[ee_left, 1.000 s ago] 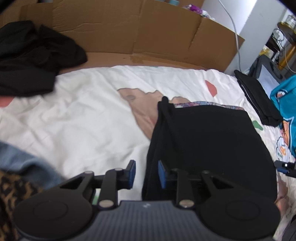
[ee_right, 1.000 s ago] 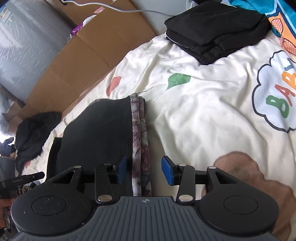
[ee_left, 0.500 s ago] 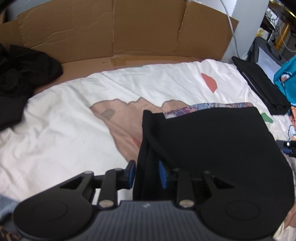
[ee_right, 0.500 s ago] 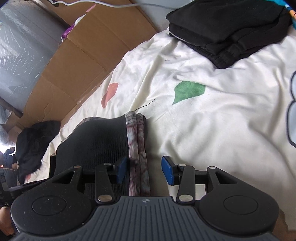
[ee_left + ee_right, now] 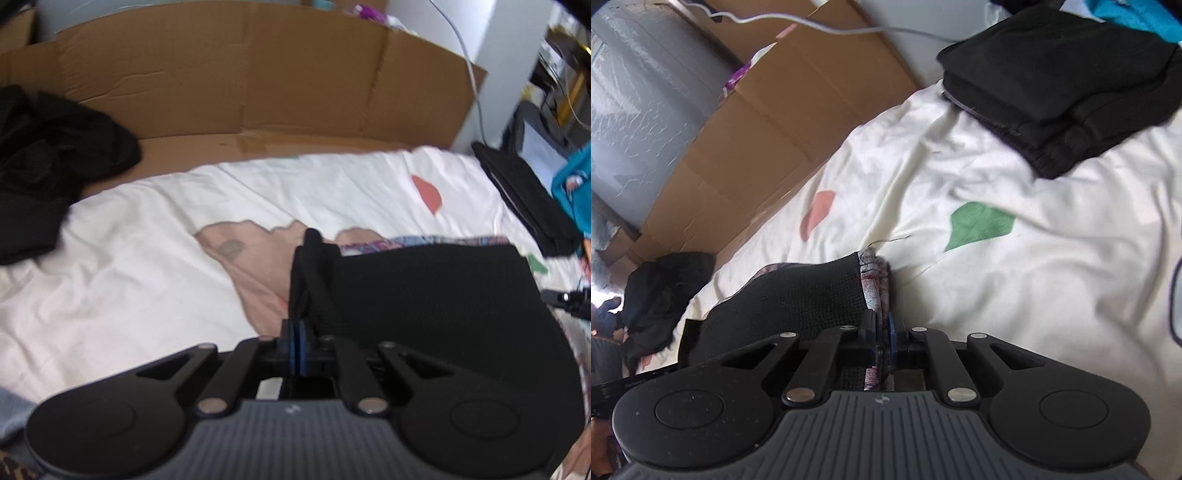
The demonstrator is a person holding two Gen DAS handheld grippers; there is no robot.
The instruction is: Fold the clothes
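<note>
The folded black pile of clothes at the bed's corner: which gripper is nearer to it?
Right. The right gripper grips the black garment on the side facing the folded black pile; the left gripper grips its far side.

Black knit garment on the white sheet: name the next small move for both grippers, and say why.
Probably lift both pinched ends together and carry them toward the far edge to fold it in half. The left gripper has just closed on the black knit garment at its bunched black end, and the right gripper has just closed on its patterned band, while the rest lies flat on the white printed sheet.
</note>
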